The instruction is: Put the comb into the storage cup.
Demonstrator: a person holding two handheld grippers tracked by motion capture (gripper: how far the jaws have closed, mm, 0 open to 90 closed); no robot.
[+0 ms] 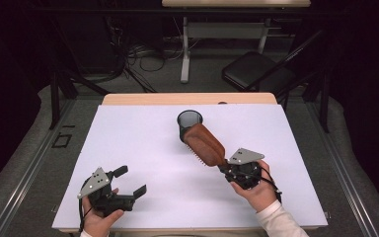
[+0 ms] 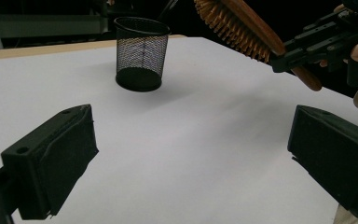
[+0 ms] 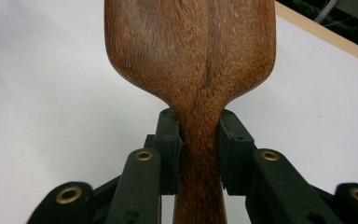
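While hairbrush hangs gripped, mesh cup (upright) just behind.

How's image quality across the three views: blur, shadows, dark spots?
High view: evenly lit white table, surroundings very dark. Left gripper view: mesh cup sharp with a soft shadow, near jaws slightly soft. Right gripper view: hairbrush wood grain crisp, no glare.

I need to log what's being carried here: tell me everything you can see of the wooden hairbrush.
The hairbrush has a reddish-brown, grained wooden back, a broad rounded head narrowing into a slim handle, and rows of orange-brown bristles on its underside. It is held off the white table, tilted, head toward the black mesh cup, bristles facing down. The right gripper has its jaws clamped on the handle just below the head; its rounded end sticks out behind the jaws. Nothing else touches it.
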